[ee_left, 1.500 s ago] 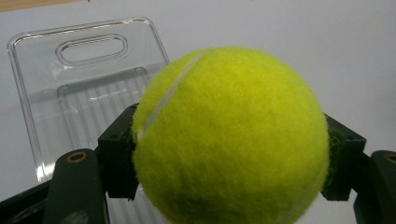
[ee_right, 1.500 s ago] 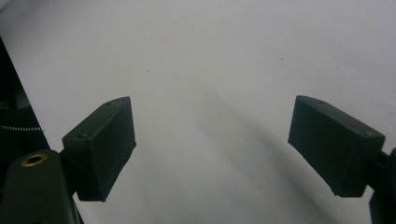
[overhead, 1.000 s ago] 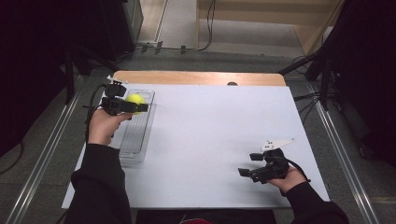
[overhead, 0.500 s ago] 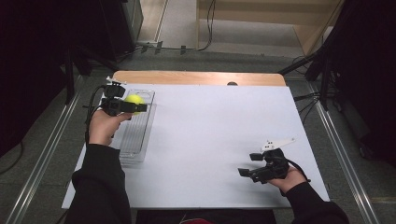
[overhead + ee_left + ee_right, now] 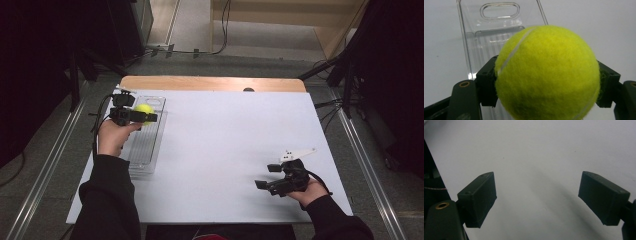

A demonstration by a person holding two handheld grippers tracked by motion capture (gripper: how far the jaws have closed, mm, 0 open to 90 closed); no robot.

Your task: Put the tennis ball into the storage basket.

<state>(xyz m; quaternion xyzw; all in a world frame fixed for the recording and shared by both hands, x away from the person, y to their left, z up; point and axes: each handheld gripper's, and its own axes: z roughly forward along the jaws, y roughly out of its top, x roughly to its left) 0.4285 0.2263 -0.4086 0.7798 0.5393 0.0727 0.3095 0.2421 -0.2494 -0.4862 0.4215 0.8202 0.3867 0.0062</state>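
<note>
A yellow-green tennis ball (image 5: 144,113) (image 5: 546,75) is clamped between the jaws of my left gripper (image 5: 145,116) (image 5: 547,82), which is shut on it. The ball hangs over the far end of a clear plastic tray (image 5: 150,145) (image 5: 486,32) at the table's left side. The tray has a slotted handle hole (image 5: 499,10) at its far end. My right gripper (image 5: 267,176) (image 5: 537,202) rests low at the table's front right, open, with nothing between its pads (image 5: 477,198).
The white table top (image 5: 225,145) has a wooden strip (image 5: 210,83) along its far edge. Black stands and cables sit on the floor around the table. A small dark mark (image 5: 248,90) lies near the far edge.
</note>
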